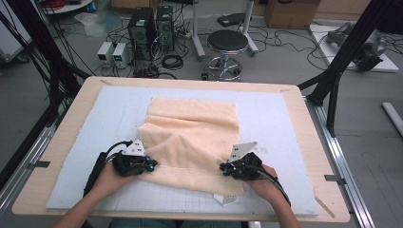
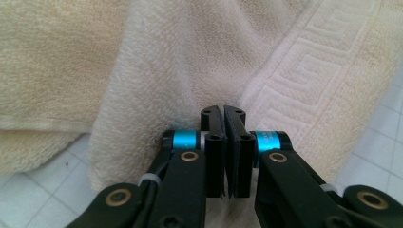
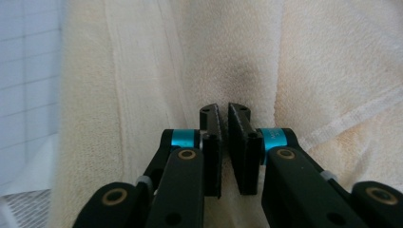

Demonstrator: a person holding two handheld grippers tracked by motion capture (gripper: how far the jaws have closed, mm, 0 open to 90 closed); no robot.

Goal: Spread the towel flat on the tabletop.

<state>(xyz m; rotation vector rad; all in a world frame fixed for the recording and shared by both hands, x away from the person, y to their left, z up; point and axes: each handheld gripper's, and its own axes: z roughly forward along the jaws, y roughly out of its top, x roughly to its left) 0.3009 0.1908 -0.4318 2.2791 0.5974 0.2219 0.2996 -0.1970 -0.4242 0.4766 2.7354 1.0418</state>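
My left gripper has its jaws clamped on the towel at its left edge; my right gripper has its jaws clamped on the right edge. The towel lies rumpled mid-bench on a gridded mat. Beyond the bench: a stool and computer towers.

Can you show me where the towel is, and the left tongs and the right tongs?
towel (image 1: 192,128): high view, middle of the cloth.
left tongs (image 2: 224,142): left gripper view, between the closed tips.
right tongs (image 3: 224,142): right gripper view, between the tips.
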